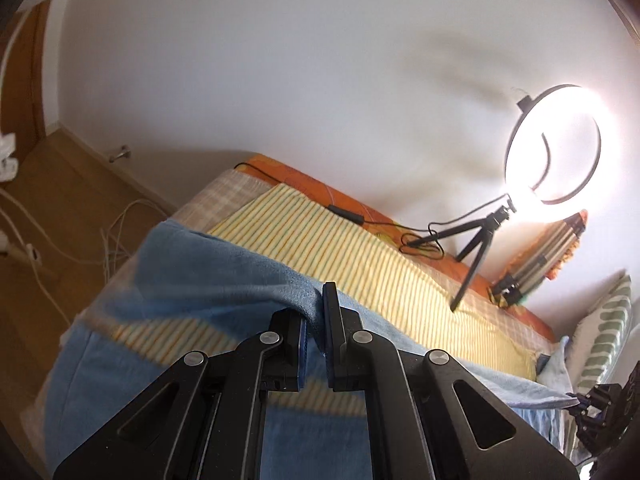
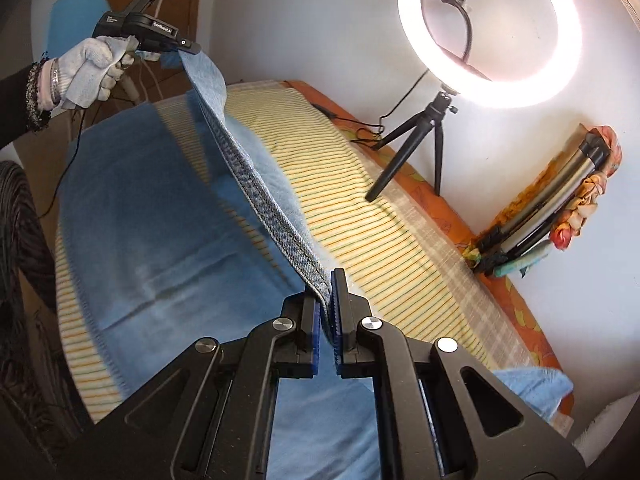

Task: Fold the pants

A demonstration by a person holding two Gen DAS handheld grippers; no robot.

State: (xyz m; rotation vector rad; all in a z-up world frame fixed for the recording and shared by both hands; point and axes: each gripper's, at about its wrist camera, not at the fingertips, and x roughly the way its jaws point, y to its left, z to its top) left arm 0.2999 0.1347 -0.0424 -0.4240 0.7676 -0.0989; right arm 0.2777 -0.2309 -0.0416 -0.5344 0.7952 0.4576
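The jeans (image 2: 168,216) are lying spread on the striped bed (image 2: 392,240), and I am holding one hemmed edge (image 2: 256,184) of them up in the air, stretched taut between my two grippers. My right gripper (image 2: 328,304) is pinching the near end of that edge, jaws clamped on the denim. My left gripper (image 1: 316,320) is biting the far-left end, likewise closed on cloth; my gloved hand (image 2: 92,68) is carrying it on the left. I judge the fold to be only beginning: the lifted edge is not yet laid over, and most of the cloth is lying flat underneath. A ring light (image 2: 488,32) on its tripod is glowing at the far right by the wall.
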